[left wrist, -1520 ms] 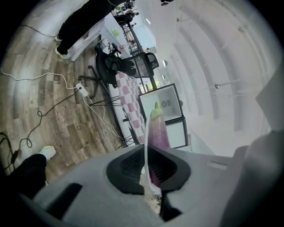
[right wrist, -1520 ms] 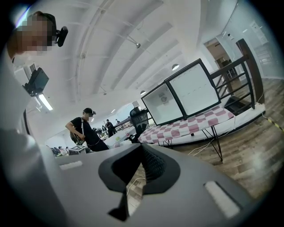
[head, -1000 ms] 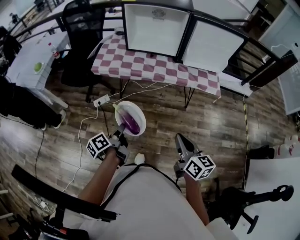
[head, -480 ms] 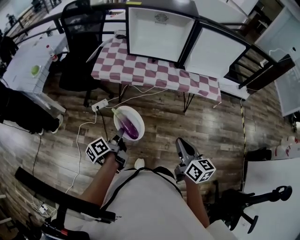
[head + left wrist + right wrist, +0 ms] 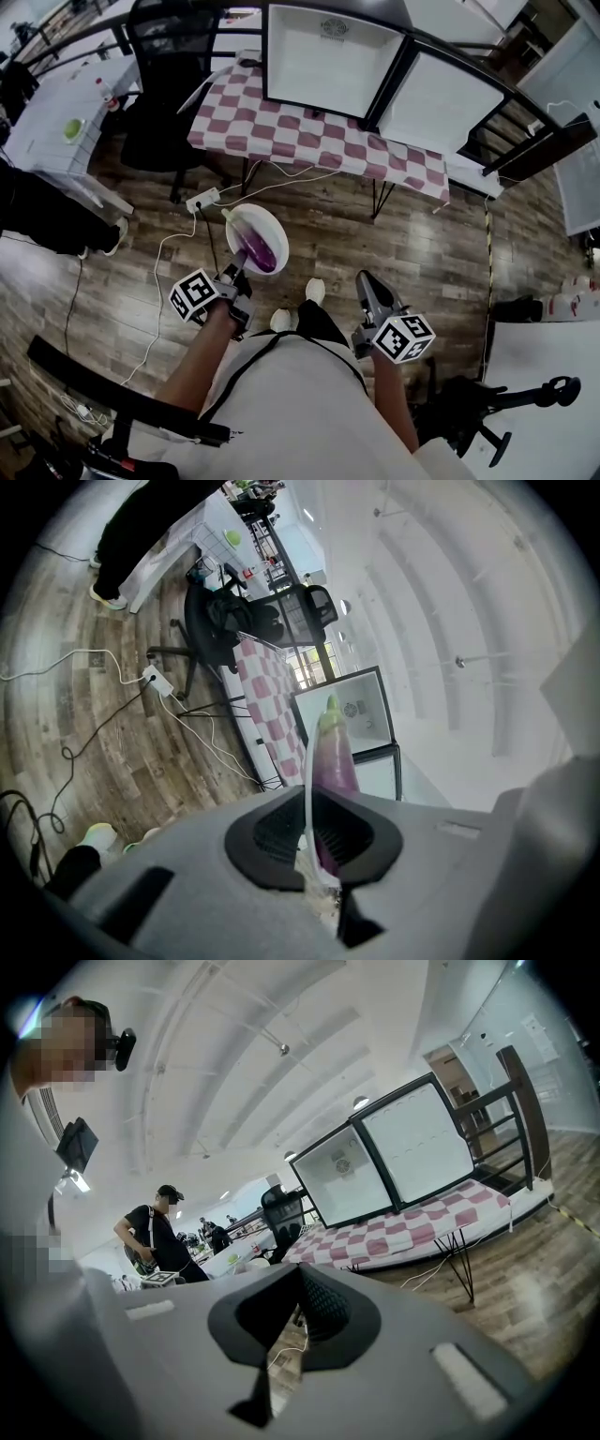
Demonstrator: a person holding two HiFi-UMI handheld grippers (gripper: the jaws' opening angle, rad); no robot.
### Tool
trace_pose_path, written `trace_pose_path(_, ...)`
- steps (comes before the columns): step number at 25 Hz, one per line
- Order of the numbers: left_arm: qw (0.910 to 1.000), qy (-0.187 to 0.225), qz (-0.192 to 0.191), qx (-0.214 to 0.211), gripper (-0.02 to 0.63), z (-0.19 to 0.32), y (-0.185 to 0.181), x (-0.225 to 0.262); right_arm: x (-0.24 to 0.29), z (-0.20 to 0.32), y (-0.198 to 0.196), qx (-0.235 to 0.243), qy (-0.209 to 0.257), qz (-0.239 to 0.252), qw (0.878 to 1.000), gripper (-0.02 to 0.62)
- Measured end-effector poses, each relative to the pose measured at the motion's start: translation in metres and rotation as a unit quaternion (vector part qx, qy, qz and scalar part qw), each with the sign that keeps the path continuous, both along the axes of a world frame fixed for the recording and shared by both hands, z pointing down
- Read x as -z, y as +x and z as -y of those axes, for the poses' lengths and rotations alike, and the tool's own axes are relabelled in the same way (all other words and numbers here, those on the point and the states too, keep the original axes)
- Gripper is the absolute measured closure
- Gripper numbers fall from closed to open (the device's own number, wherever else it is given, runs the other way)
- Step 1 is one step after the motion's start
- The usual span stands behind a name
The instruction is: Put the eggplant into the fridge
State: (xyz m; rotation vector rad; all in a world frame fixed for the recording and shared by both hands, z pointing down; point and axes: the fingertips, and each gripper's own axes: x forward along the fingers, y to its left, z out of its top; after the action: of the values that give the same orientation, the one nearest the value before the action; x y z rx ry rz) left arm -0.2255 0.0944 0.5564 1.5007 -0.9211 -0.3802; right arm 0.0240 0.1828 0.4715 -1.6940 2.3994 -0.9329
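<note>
Two claws point ahead: the left claw (image 5: 239, 275) is clamped on the near rim of a shallow white bowl (image 5: 282, 242), held level so the long purple eggplant (image 5: 256, 247) lies inside, just beyond its jaws. The right claw (image 5: 366, 282), shut and empty, looks free for a door. Ahead, wooden floor (image 5: 422, 246) lies mostly open, up to the edge of the checked table (image 5: 309, 142) bearing the white-fronted fridge (image 5: 328, 61).

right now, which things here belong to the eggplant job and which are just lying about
Job:
- eggplant
- white plate under it, rim pinched by the left tongs
- fridge on the checkered table
- right tongs, shut and empty

Lying about:
- office chair
- power strip and its cables
</note>
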Motion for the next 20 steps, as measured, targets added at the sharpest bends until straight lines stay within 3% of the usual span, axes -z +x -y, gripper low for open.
trace_pose_path(10, 0.9997, -0.001, 0.007, 0.023, 0.583, 0.024, -0.007, -0.003, 0.000, 0.041, -0.004, 0.028, 0.002, -0.001, 1.000, 0.589)
trace_pose_path(20, 0.9995, -0.003, 0.004, 0.031, 0.583, 0.068, 0.019, -0.007, -0.009, 0.098, 0.016, 0.049, -0.005, 0.003, 0.999, 0.589)
